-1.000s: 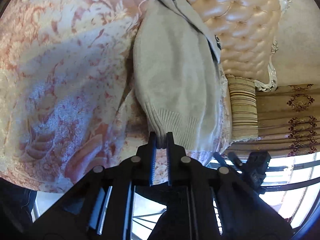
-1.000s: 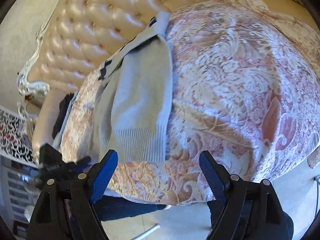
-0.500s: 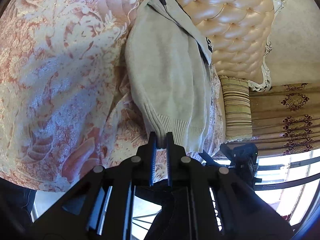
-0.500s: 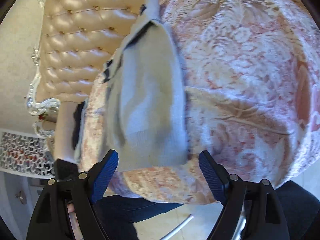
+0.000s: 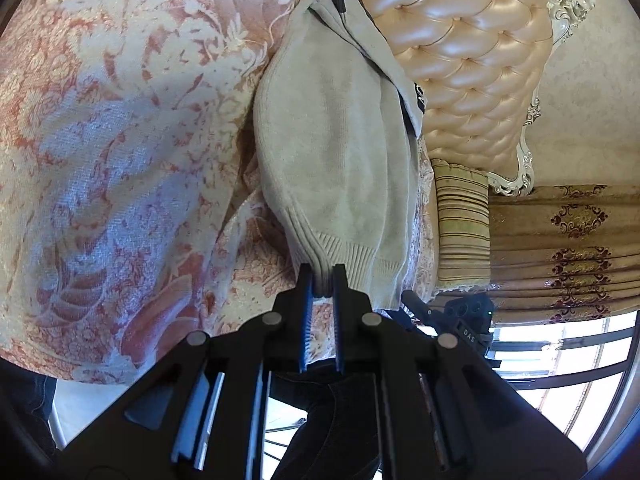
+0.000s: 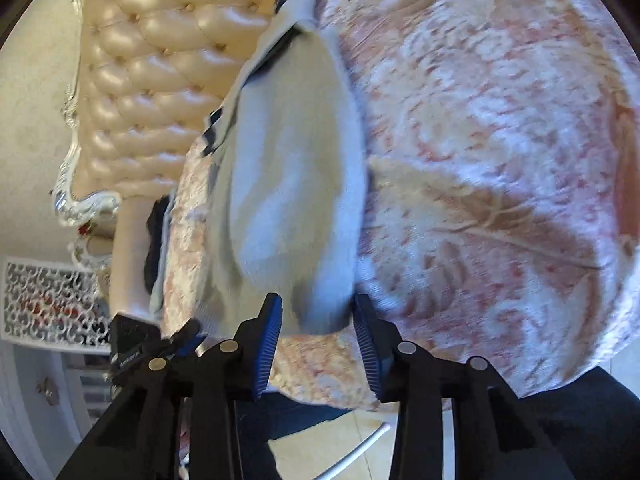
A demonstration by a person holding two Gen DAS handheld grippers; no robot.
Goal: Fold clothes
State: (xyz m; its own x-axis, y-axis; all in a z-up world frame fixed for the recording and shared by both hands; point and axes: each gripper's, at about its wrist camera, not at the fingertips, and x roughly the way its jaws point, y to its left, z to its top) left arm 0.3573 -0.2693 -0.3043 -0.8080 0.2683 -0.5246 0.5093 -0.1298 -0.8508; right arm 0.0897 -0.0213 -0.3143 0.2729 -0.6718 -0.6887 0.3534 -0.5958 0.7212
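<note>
Beige knitted wool makes up the long-sleeved sweater [image 5: 336,152], which lies lengthwise on the bed's floral red-and-cream bedspread [image 5: 120,160], its dark-trimmed collar toward the tufted cream leather headboard [image 5: 472,60] and its ribbed hem at the near edge. The sides look already turned in, leaving a narrow strip, so the lengthwise folds seem done; what is left, by my reading, is to carry the hem up toward the collar and flatten the bundle.

The left claw [image 5: 322,280] is nearly shut, pinching one corner of the ribbed hem. The right claw [image 6: 318,320] is closing around the other hem corner: the cloth sits between its blue pads [image 6: 270,332], but they do not look pressed on it yet, and blur hides the exact contact.

Around the sweater, a striped gold bolster cushion [image 5: 462,220] sits beside the headboard, with patterned brown curtains [image 5: 568,248] and a bright window [image 5: 560,360] beyond. In the right view, a dark garment [image 6: 154,248] lies by the mattress edge. The bedspread is creased beside the sweater, which may snag the fold; otherwise nothing blocks the path.
</note>
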